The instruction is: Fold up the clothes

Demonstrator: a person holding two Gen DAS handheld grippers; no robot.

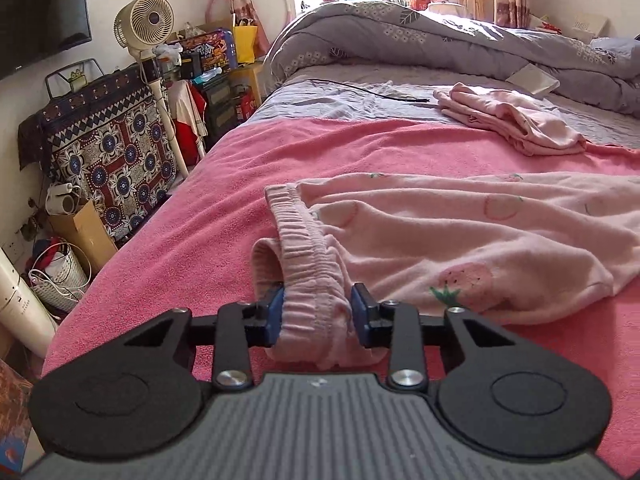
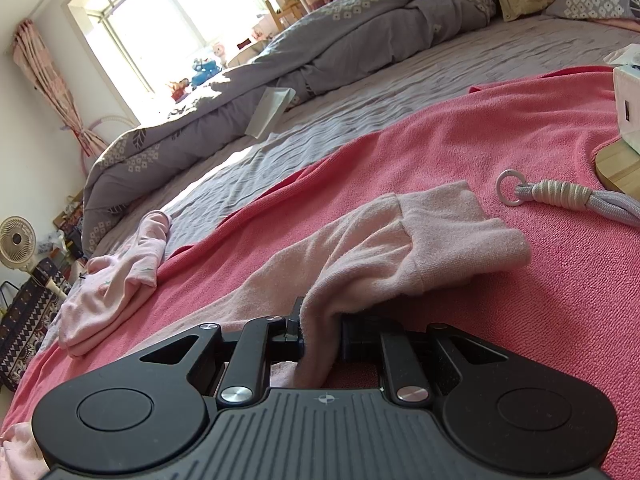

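Pale pink pants with strawberry prints (image 1: 440, 232) lie across a pink towel (image 1: 280, 152) on the bed. In the left wrist view my left gripper (image 1: 318, 300) is shut on the bunched elastic waistband (image 1: 304, 248), with a blue pad pressing on each side. The right wrist view shows my right gripper (image 2: 320, 320) shut on a fold of a pant leg, and the ribbed cuffs (image 2: 460, 232) lie just beyond its fingers. The fabric hides the right gripper's fingertips.
A second pink garment (image 1: 516, 116) lies crumpled at the towel's far edge. Behind it are a grey quilt (image 1: 400, 36) and a black cable (image 1: 384, 94). A grey rope with a ring (image 2: 560, 194), a wooden board (image 2: 616, 168) and a white box (image 2: 628, 100) lie to the right. A fan (image 1: 144, 20) and clutter stand beside the bed on the left.
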